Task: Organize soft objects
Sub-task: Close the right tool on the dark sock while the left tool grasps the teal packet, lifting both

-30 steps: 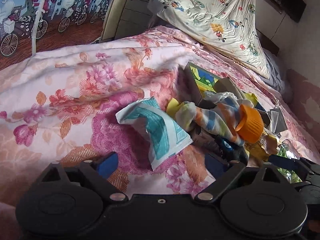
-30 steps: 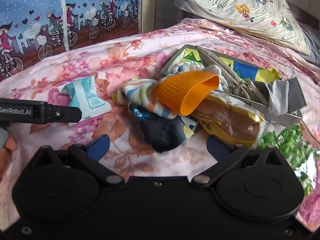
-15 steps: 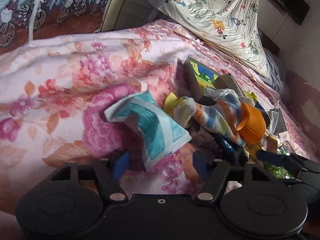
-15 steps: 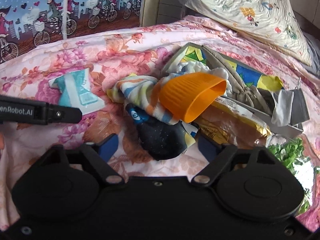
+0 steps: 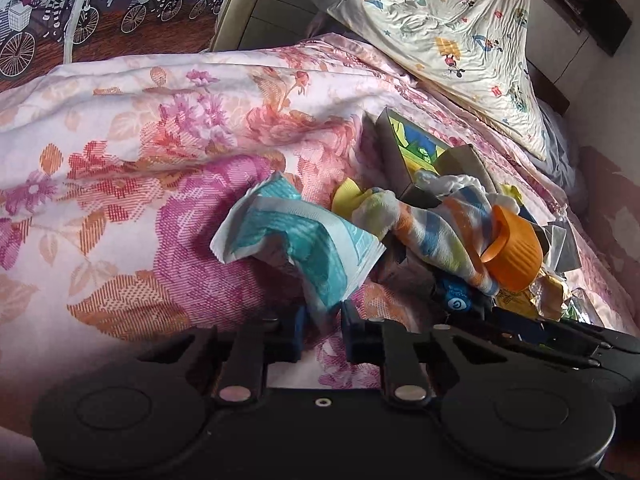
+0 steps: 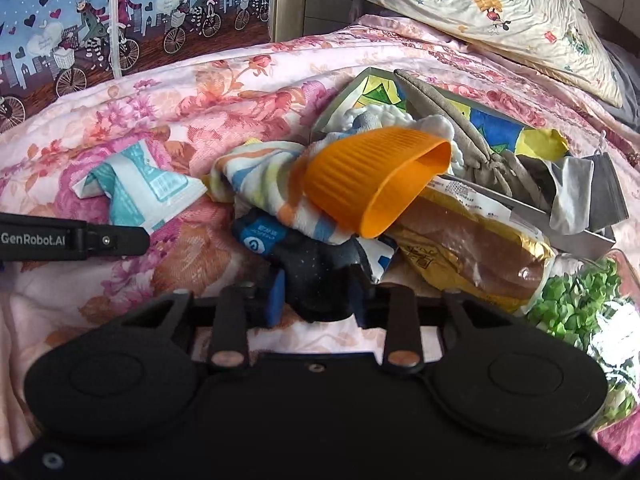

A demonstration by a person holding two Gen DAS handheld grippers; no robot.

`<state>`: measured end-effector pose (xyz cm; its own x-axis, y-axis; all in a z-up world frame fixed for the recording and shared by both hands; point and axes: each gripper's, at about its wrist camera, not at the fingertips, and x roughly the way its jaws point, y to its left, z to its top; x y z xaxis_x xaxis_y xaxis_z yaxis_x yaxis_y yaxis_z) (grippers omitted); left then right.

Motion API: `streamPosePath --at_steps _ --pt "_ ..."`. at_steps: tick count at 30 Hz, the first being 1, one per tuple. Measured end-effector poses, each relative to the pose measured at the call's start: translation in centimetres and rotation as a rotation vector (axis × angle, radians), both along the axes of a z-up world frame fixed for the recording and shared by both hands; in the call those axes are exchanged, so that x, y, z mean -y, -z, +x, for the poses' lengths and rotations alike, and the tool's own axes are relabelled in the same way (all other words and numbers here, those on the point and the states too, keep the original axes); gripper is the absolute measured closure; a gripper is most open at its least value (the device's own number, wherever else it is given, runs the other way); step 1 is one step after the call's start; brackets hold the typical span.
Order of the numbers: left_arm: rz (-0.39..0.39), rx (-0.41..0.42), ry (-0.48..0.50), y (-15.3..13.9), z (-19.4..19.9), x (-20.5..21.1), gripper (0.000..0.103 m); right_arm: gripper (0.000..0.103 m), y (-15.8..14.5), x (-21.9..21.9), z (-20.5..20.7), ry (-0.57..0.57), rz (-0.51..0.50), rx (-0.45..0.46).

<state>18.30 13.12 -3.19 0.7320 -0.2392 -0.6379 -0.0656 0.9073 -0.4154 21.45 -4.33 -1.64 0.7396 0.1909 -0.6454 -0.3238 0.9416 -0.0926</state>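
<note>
A teal-and-white soft packet (image 5: 296,236) lies crumpled on the floral bedcover (image 5: 160,140). Its lower corner sits between the blue pads of my left gripper (image 5: 323,330), whose jaws are closing and pinch it. The same packet (image 6: 136,188) shows in the right wrist view, beside the left gripper's black finger (image 6: 72,236). A dark blue sock (image 6: 316,264) with a round logo fills the gap of my right gripper (image 6: 316,300); those jaws are closing too and press on it. A striped cloth (image 6: 260,176) and an orange ribbed cup (image 6: 372,176) lie on top of the sock.
A printed cardboard box (image 6: 500,128) holds a grey glove (image 6: 452,120) and a white cloth. Around it lie a wrapped bread loaf (image 6: 472,240), a grey face mask (image 6: 592,188) and a green-patterned bag (image 6: 572,300). A cartoon pillow (image 5: 448,32) leans at the back.
Both grippers' jaws have gone from wide apart to narrow. The left ones came in on the teal packet's corner, the right ones on the dark sock after edging forward.
</note>
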Motion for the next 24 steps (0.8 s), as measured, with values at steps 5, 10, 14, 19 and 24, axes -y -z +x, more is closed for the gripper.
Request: streamPosePath --at_steps 5,10,14,19,24 --pt "-0.011 0.009 -0.011 0.0 0.0 -0.1 0.090 0.097 0.2 0.2 0.2 0.016 0.023 -0.016" --pt "0.010 0.021 0.046 -0.3 -0.2 0.8 0.095 0.100 0.1 0.8 -0.2 0.013 0.074 -0.031" --pt "0.048 0.030 0.095 -0.4 -0.4 1.9 0.097 0.101 -0.2 1.3 -1.4 -0.001 0.092 -0.016" --pt "0.082 0.045 0.123 -0.4 -0.8 2.7 0.097 0.101 -0.5 2.4 -2.9 -0.021 0.097 -0.008" --pt "0.112 0.064 0.141 -0.7 -1.8 3.4 0.097 0.101 -1.2 3.5 -5.0 -0.043 0.108 0.018"
